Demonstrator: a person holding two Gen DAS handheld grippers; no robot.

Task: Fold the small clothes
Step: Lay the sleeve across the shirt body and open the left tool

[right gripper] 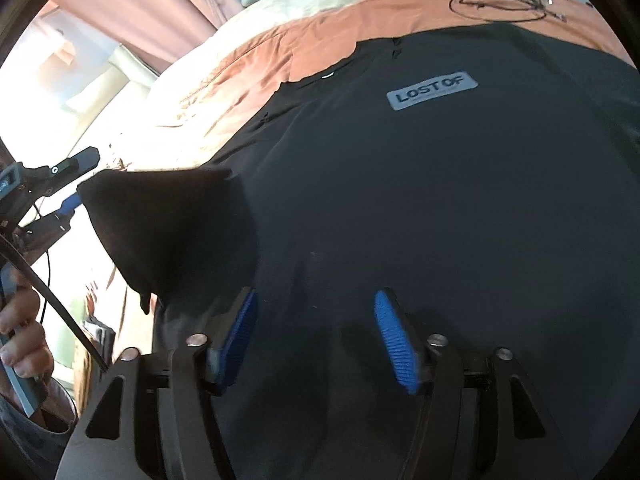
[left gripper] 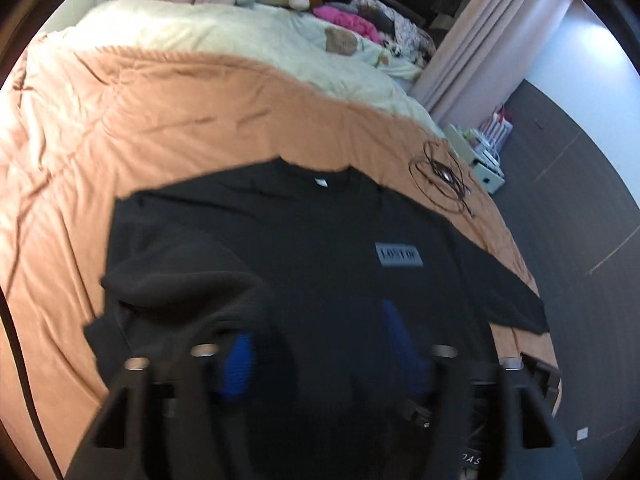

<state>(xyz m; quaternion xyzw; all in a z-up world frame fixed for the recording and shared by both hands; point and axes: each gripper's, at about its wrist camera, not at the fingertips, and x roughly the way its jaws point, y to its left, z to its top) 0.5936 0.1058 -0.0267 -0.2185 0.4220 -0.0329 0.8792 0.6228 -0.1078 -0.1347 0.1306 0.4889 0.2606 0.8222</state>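
A black T-shirt (right gripper: 420, 208) lies spread front-up on the orange blanket (left gripper: 168, 120) of a bed, collar toward twelve o'clock, with a grey chest patch (right gripper: 433, 91) reading "LOST OF" and one sleeve (right gripper: 172, 232) lifted into a peak at nine o'clock. The left gripper (right gripper: 76, 184) is clamped on that raised sleeve, its blue fingers nearly buried in cloth. The right gripper (right gripper: 316, 336) hovers over the lower hem with its blue pads (right gripper: 394, 340) apart, gripping nothing; coiled black cables (left gripper: 442, 180) rest on the blanket toward two o'clock.
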